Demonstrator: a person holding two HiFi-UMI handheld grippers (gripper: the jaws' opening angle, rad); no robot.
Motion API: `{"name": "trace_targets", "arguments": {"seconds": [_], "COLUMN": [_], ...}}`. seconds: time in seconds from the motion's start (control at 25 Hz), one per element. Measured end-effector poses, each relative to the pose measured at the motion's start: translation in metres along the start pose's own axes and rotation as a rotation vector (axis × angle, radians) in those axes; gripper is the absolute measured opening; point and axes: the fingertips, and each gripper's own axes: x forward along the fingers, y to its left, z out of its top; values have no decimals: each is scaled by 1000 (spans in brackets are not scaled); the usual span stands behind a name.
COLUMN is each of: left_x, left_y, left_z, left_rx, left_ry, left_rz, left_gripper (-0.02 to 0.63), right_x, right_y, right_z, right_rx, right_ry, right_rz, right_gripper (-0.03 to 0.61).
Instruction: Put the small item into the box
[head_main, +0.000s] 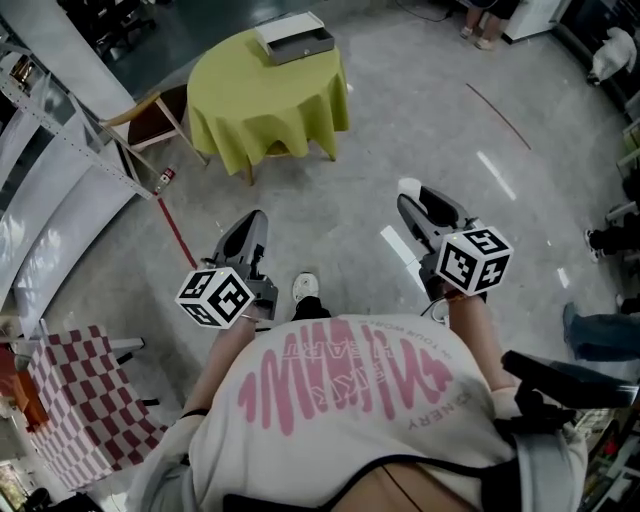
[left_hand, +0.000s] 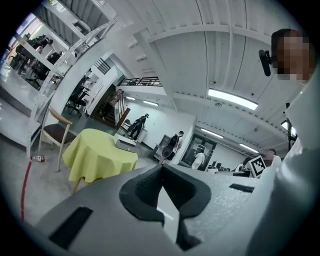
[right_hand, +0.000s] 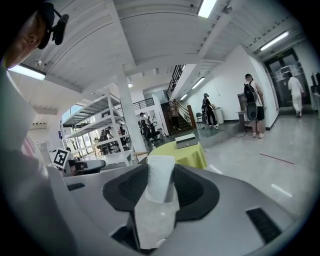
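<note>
Head view: carry step. The box (head_main: 293, 38) sits on the green-clothed table (head_main: 265, 110), far ahead. Your left gripper (head_main: 252, 232) and right gripper (head_main: 412, 205) are near your body, well apart from the table. Next you need to close that gap and get the right one over the box before letting go

Left gripper view: jaws together at the tips, nothing between them. Spare hand, could steady the box

Right gripper view: jaws partly open, clamped on the small item (right_hand: 161, 182), a pale roll upright between the pads. Looks light and soft, so keep the squeeze steady
</note>
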Motion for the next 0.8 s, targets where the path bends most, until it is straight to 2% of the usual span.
{"name": "trace_targets", "arguments": {"seconds": [0.48, 0.8], "left_x": [90, 128], "left_y": [61, 99], "left_z": [106, 142], "left_rx": [47, 65], "left_ry": [-34, -22], "left_rz": [-116, -177], "left_gripper": [6, 6], "right_x": [115, 169], "right_y": [-2, 1], "right_z": [73, 93], "right_rx": [18, 40], "right_ry": [-67, -98], "right_rz": [-31, -59], "right_gripper": [164, 164]}}
